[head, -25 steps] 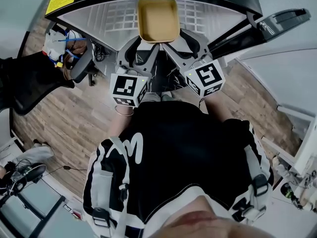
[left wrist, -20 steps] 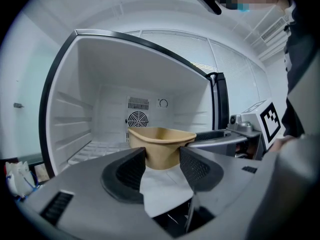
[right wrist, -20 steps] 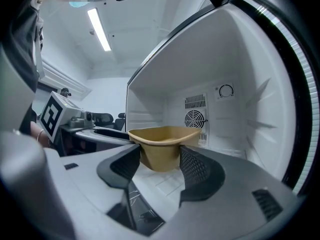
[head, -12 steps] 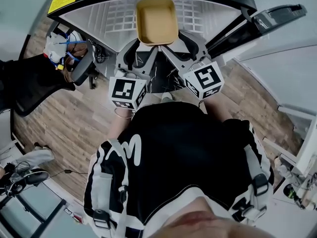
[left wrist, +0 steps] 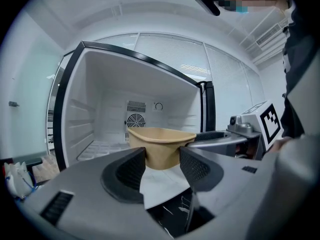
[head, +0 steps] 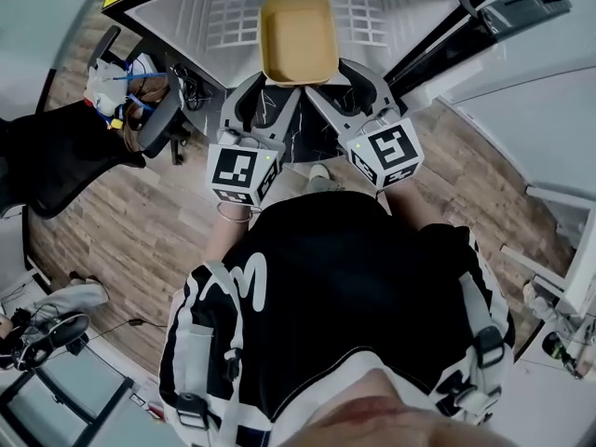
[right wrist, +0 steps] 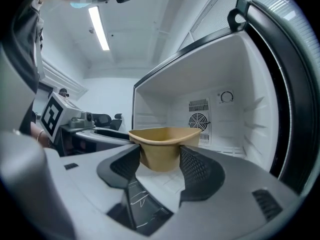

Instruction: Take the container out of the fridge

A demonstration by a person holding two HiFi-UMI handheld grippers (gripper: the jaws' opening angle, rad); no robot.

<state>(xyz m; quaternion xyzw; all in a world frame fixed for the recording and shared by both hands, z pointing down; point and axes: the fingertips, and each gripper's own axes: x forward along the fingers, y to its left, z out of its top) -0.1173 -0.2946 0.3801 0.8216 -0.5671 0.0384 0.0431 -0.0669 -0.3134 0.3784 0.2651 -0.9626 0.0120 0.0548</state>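
Both grippers are engaged on the container point(head: 298, 37). The left gripper point(head: 265, 89) has its jaws closed part-way onto the near left corner, and the right gripper point(head: 345, 87) grips the near right corner the same way. In each gripper view the tan wall sits between the two ribbed pads.

The container hangs level, apparently clear of the white shelf, at the mouth of the open fridge point(head: 391, 12) — its far end lies over the fridge floor.

Status, as judged: grasp and lift are done. Remaining — draw the container fully out past the fridge's front edge.
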